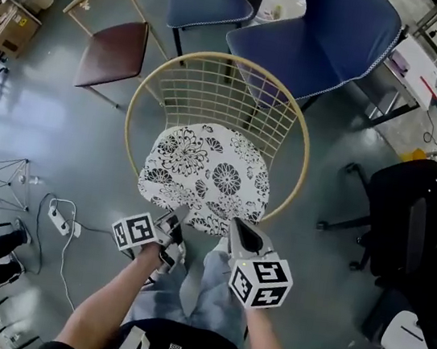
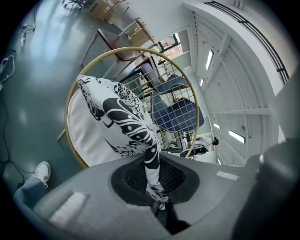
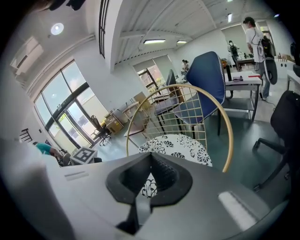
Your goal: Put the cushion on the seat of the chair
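Head view, cushion [image 1: 207,172] over chair [image 1: 214,96], seat hidden

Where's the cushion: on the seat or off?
On: the cushion lies within the chair rim, edge clamped in left tongs and right tongs.

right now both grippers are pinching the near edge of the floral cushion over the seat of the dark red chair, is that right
Only the chair is wrong. The head view shows the floral cushion over the seat of the gold wire chair; the dark red chair stands apart at upper left. The left gripper and right gripper do pinch its near edge.
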